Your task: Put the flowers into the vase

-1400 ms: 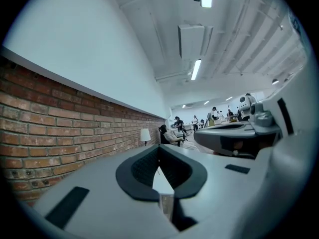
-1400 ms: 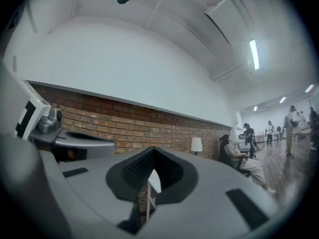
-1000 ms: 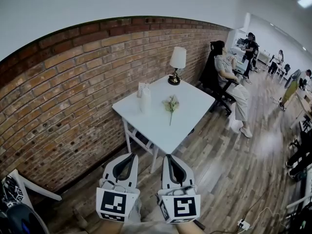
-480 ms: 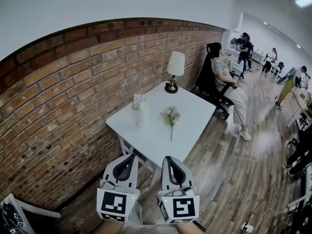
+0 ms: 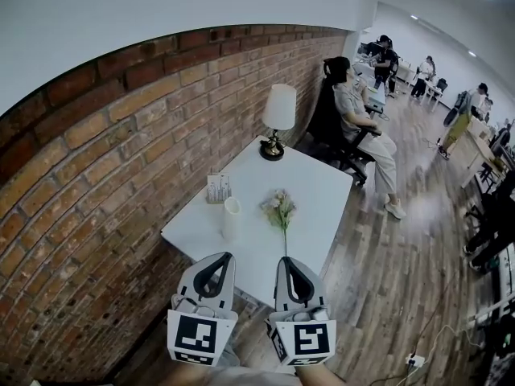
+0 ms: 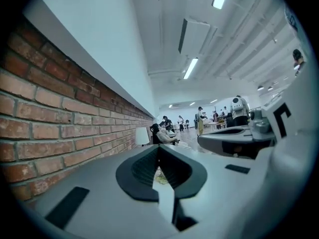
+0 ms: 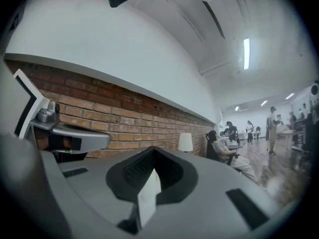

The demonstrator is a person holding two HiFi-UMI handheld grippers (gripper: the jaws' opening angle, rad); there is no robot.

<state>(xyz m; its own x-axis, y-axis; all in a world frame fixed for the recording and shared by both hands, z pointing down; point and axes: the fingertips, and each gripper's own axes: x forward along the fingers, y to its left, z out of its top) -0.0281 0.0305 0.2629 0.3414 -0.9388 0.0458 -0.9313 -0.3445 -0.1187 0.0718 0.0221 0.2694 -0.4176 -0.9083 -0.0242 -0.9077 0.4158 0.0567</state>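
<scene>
In the head view, the flowers (image 5: pixel 279 209), a small pale bunch on a thin green stem, are lying flat near the middle of the white table (image 5: pixel 322 191), blooms toward the far edge and stem pointing at the near edge. The vase (image 5: pixel 231 218), white and upright, is standing just left of them toward the edge along the brick wall (image 5: pixel 96 183), with the flowers lying outside it. A small holder (image 5: pixel 217 188) with papers in it is sitting behind the vase, and a lamp (image 5: pixel 278 119) is standing at the far corner. The left gripper (image 5: pixel 223 257) and right gripper (image 5: pixel 285 260) are hanging side by side off the near edge, both level. In the left gripper view, the jaws are pressing together with nothing between them. In the right gripper view, the jaws are likewise meeting tip to tip, gripping nothing, with the lamp (image 7: pixel 185 142) showing beyond
</scene>
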